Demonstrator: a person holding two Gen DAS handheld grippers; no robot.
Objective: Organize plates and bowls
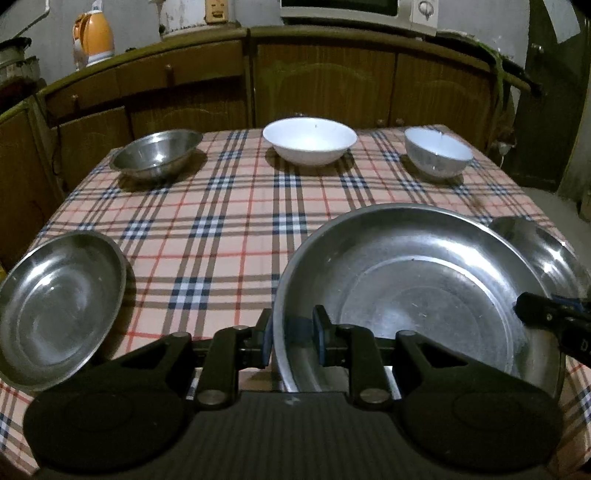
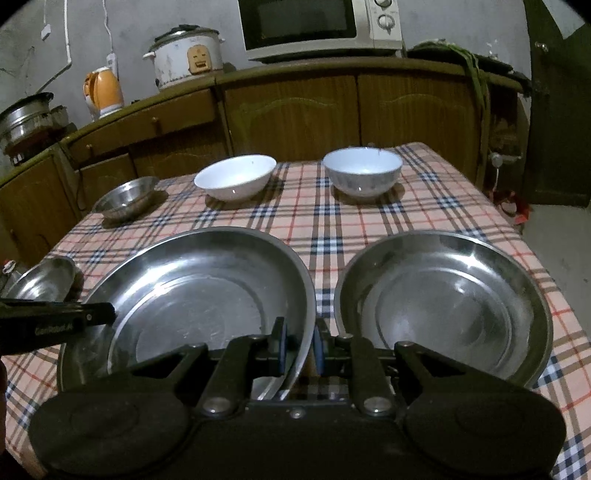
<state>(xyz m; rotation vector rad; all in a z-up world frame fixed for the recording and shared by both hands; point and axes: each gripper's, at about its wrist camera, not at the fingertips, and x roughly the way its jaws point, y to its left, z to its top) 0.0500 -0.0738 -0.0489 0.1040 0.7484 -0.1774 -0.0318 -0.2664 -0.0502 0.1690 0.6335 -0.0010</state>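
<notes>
A large steel plate (image 1: 424, 295) (image 2: 199, 288) is held at two sides, low over the checked tablecloth (image 1: 229, 229). My left gripper (image 1: 293, 332) is shut on its left rim, one pad inside and one outside. My right gripper (image 2: 299, 343) is shut on its right rim in the same way. Each gripper also shows in the other view, the left gripper (image 2: 74, 314) and the right gripper (image 1: 532, 314). A smaller steel plate (image 1: 62, 310) (image 2: 44, 284) lies to the left. Another steel plate (image 2: 443, 306) (image 1: 532, 243) lies close on the right.
Along the table's far edge stand a steel bowl (image 1: 157, 153) (image 2: 123, 197), a wide white bowl (image 1: 310, 140) (image 2: 236, 177) and a deeper white bowl (image 1: 437, 155) (image 2: 364, 170). Wooden cabinets (image 2: 295, 110) with a microwave (image 2: 317, 26), rice cooker and kettle stand behind the table.
</notes>
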